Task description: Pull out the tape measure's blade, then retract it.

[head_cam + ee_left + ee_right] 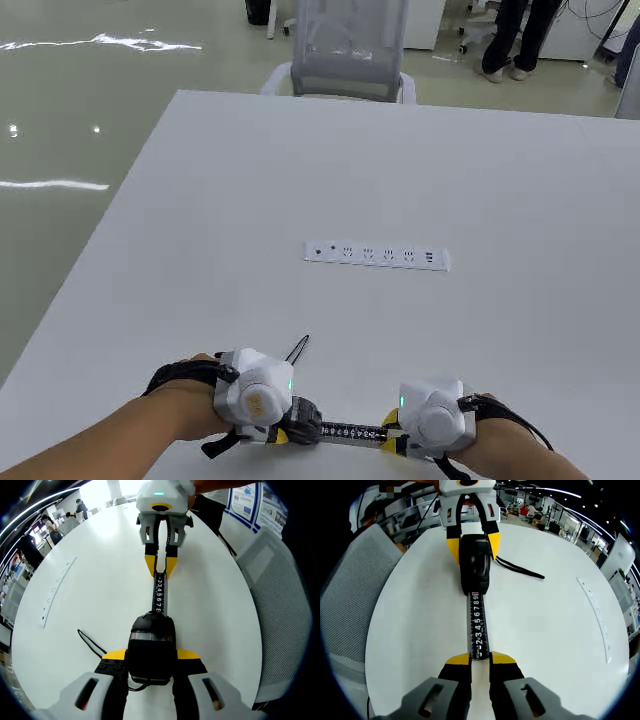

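The black tape measure point(474, 562) sits at the near edge of the white worktop point(400, 170), clenched between the yellow-tipped jaws of the left gripper point(151, 656). Facing it, just to the right in the head view, the right gripper point(480, 659) is clamped on the tip of the blade point(477, 625). The blade is drawn out a short way and runs straight between the two grippers, with its printed numbers up to 9 showing. A thin black strap point(517, 569) trails from the tape measure across the worktop. Farther back lies a white power strip point(377, 255), and a grey mesh chair point(348, 45) stands at the far edge
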A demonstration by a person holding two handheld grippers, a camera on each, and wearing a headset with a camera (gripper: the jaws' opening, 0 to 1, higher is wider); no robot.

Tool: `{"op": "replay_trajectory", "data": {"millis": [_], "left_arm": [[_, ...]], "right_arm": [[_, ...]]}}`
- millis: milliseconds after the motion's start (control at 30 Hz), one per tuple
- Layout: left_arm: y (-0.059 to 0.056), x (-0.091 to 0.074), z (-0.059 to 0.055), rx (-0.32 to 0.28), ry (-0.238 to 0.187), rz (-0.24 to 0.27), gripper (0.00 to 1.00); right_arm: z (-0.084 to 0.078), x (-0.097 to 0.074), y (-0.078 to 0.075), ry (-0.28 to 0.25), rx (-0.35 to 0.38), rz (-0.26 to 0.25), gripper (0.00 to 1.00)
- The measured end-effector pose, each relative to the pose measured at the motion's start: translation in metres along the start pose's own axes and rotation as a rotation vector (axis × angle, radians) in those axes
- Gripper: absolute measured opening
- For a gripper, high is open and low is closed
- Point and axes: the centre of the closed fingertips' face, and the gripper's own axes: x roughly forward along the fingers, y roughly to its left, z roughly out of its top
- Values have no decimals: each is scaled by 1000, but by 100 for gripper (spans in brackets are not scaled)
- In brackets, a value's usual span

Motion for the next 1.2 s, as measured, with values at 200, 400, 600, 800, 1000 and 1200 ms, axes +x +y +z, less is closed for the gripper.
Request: {"op": "replay_trajectory", "data": {"millis": [200,400,600,800,1000,1200], "left_arm": [[0,0,0,2,0,0,30],[0,0,0,3,-1,0,30],[0,-1,0,3,-1,0,30],[0,-1,0,4,0,1,30],[0,-1,0,4,1,1,30],[0,-1,0,3,0,0,30]], "right_arm": [[-3,-1,-1,3,0,1,10],[-10,-3,-4,13,3,-4,10],[-14,-6,-3,18,12,-3,10],[-17,-8,-3,23,14,-3,10],[-20,-9,-4,26,17,-3,10],[-22,-13,-3,32,20,-5,10]]}}
